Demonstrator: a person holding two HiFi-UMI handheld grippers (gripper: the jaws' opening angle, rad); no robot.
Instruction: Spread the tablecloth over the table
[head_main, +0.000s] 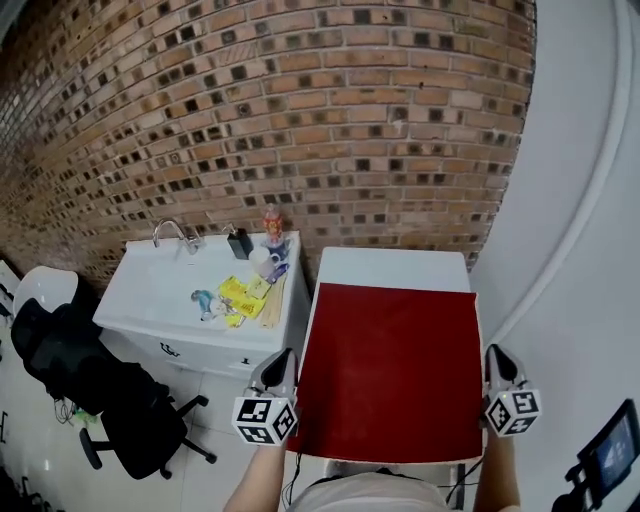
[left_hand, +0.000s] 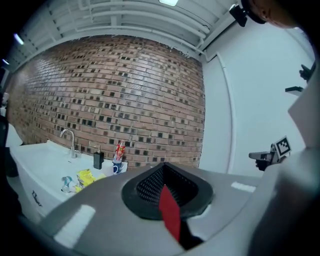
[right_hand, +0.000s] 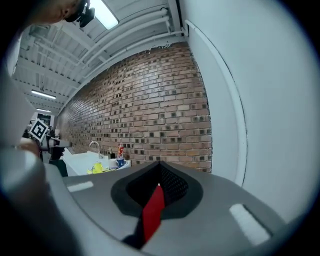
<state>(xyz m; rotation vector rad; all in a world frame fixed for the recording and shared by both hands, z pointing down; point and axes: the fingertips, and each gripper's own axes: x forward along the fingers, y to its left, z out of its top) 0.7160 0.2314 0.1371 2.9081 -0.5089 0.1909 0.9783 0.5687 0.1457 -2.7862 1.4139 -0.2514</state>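
Observation:
A dark red tablecloth (head_main: 395, 370) hangs stretched in the air over a white table (head_main: 395, 268), its far edge reaching the tabletop. My left gripper (head_main: 283, 375) is shut on the cloth's near left corner, and a red strip of the tablecloth (left_hand: 170, 212) shows pinched between its jaws in the left gripper view. My right gripper (head_main: 497, 368) is shut on the near right corner, with the same red tablecloth (right_hand: 152, 212) clamped between its jaws in the right gripper view. Both grippers point nearly level toward the brick wall.
A white sink counter (head_main: 170, 290) stands left of the table with a tap (head_main: 172, 232), a mug (head_main: 262, 262), yellow packets (head_main: 238, 293) and small clutter. A black office chair (head_main: 90, 385) is at the lower left. A brick wall (head_main: 300, 130) is behind; a white wall (head_main: 580, 220) is right.

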